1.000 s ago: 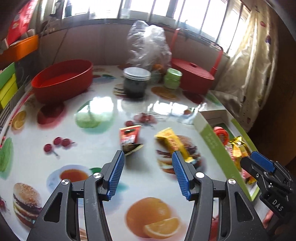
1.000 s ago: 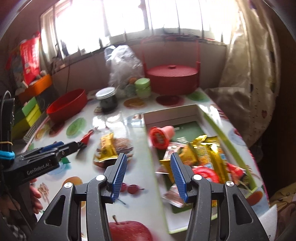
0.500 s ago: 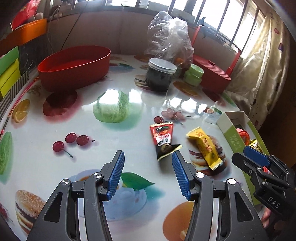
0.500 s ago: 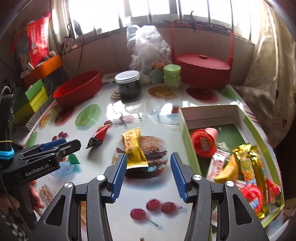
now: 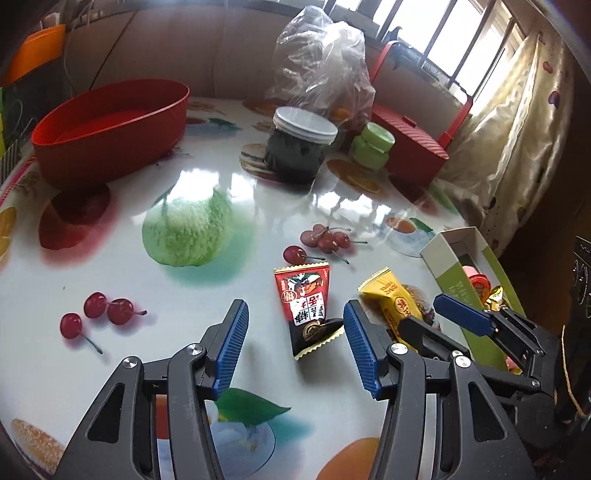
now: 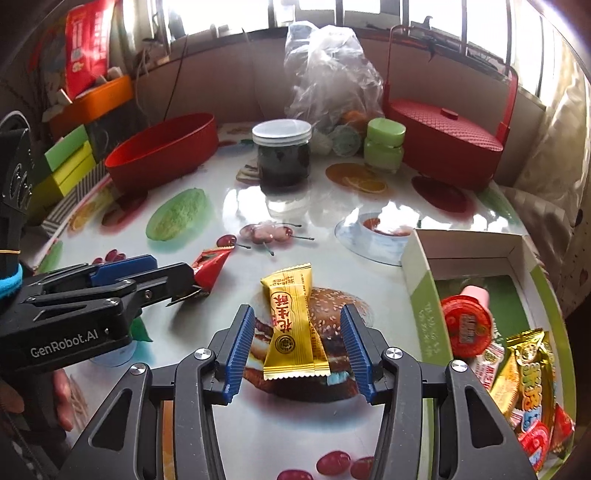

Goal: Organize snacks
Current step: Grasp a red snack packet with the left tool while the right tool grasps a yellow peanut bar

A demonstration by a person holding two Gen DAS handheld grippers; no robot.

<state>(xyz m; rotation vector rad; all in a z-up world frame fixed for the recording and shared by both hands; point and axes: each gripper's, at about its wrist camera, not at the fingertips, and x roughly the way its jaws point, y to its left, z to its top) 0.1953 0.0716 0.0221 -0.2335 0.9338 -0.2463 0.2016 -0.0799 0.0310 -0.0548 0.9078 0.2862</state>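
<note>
Right wrist: glossy fruit-print table point(image 6: 317, 206), bright windows point(image 6: 306, 13) behind.

- yellow snack packet point(image 6: 293, 325), red print
- red-and-black snack packet point(image 5: 308, 306), white panel
- box point(image 6: 424, 306) green outside, white inside
- tablecloth point(image 5: 122, 258) white, fruit and burger prints
- red bowl point(image 5: 110, 125)
- gripper pads point(image 6: 242, 350) blue, ribbed

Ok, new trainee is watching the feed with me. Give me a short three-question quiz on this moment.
1. True or false: the right gripper is shut on the yellow packet.
2. Which snack lies between the left gripper's fingers: A) red packet, B) yellow packet, C) green jar?
3. Fill in: the sorted snacks lie in the green ____.

Key: 1 false, it is open around it; 2 A; 3 box.
</note>
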